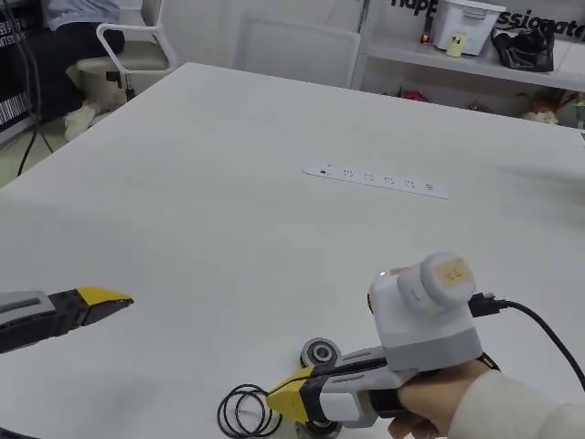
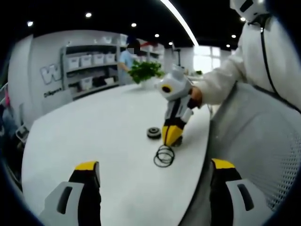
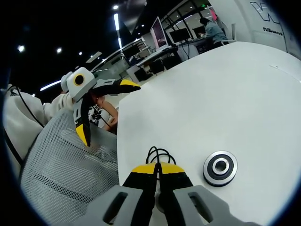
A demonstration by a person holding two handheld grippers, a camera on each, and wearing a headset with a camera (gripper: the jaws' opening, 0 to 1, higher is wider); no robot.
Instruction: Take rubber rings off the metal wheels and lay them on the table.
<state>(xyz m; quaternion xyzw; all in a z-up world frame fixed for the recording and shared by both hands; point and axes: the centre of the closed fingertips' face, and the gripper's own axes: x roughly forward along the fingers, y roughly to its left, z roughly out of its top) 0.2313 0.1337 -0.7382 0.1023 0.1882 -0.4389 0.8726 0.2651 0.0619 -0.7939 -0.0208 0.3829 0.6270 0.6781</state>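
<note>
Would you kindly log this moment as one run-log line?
right gripper: shut, tips at thin black rubber rings on white table | round metal wheel: beside them | left gripper: open, empty

**A bright, white workroom**

A broad white table point(image 1: 228, 183) carries a power strip point(image 1: 375, 179) toward its far edge. Beyond its far left corner stands a white chair point(image 1: 137, 46); past the far right corner, a shelf point(image 1: 402, 55) holds a white bin point(image 1: 466, 26). A light strip point(image 2: 178, 21) glows overhead.

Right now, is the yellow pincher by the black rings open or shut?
Shut: on the right gripper the fingers meet with no gap. Whether they pinch the rubber rings, I cannot tell.
</note>
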